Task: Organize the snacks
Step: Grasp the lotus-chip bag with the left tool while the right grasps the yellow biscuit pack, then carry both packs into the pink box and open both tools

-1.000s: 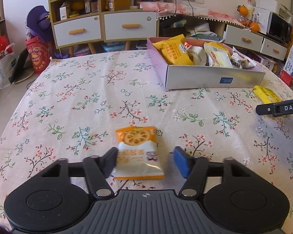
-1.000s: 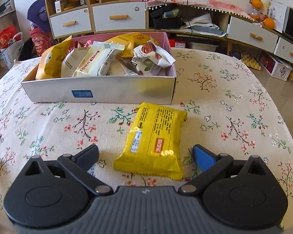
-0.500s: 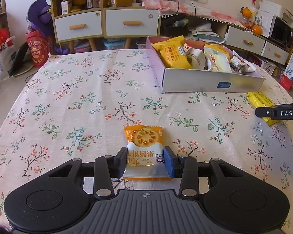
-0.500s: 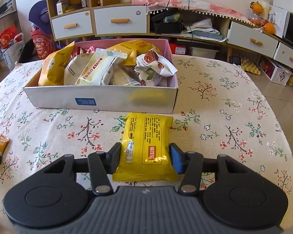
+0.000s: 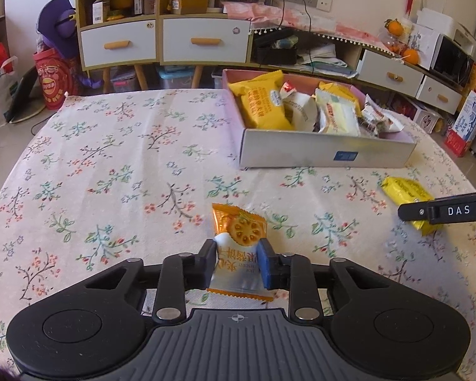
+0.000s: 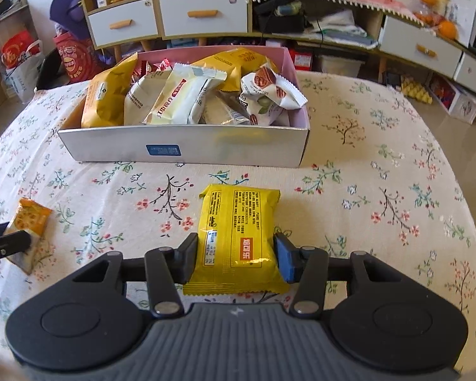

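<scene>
Your left tongs (image 5: 236, 263) pinch the biscuit packet (image 5: 239, 252), right tongs (image 6: 234, 258) the yellow packet (image 6: 238, 235); slick wrappers could slip before the box (image 6: 187, 147) ahead.

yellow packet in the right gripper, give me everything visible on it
The yellow packet is a flat, glossy pillow-style wrapper with crimped ends, black small print and an orange label patch on the face that shows. It points lengthwise away from the camera toward the snack box, apart from it. The right gripper is shut on its near half, a finger on each long edge. Whether it rests on the floral tablecloth is unclear.
</scene>
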`<state>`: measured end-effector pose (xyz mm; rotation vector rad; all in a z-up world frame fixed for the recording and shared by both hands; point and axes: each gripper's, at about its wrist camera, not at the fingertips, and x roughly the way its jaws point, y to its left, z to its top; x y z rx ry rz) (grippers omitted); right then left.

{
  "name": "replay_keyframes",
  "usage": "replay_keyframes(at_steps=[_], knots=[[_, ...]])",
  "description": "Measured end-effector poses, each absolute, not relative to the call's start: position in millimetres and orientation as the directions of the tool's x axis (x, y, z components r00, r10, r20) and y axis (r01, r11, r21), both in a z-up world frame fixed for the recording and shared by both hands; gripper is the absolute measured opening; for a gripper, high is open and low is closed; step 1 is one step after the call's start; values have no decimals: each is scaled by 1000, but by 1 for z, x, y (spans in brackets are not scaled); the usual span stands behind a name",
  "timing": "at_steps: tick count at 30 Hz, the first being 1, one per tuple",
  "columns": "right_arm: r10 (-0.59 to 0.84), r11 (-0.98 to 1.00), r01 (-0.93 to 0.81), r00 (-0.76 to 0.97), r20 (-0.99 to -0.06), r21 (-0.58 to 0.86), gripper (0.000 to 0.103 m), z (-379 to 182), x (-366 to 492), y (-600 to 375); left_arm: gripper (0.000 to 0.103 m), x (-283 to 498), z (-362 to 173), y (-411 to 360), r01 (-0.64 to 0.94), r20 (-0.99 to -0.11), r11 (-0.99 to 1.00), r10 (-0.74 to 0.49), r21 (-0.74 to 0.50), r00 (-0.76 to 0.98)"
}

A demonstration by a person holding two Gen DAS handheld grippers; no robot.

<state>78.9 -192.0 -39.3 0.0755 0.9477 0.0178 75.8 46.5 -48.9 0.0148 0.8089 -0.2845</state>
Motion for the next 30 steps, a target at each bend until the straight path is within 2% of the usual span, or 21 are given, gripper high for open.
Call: replay_keyframes(at_steps=[8, 11, 17, 20, 23, 24, 25, 30], knots=[[106, 988, 31, 564, -819, 149, 46, -31, 75, -192, 16, 78, -46, 45, 260, -723, 959, -257, -111, 641], [134, 983, 29, 556, -820, 180, 46, -29, 73, -191, 8, 80, -46, 49, 251, -726, 960, -258, -120, 637], [166, 979, 3, 561, -811, 203, 46, -22, 71, -184, 7, 82, -47, 51, 236, -744, 962, -258, -137, 616], [176, 979, -13, 559, -810, 204, 46, -21, 69, -179, 14, 82, -47, 49, 242, -744, 960, -263, -140, 614], [188, 978, -31, 549, -814, 205, 46, -22, 67, -174, 38, 82, -49, 39, 271, -751, 957, -256, -106, 609], [190, 978, -37, 547, -816, 203, 46, -22, 67, -172, 49, 83, -50, 36, 274, -755, 957, -251, -98, 606], [193, 978, -44, 545, -816, 202, 46, -22, 66, -170, 55, 83, -51, 33, 273, -760, 958, -241, -87, 604], [210, 977, -86, 533, -820, 194, 46, -23, 63, -158, 55, 85, -59, 19, 277, -786, 961, -177, -8, 592]])
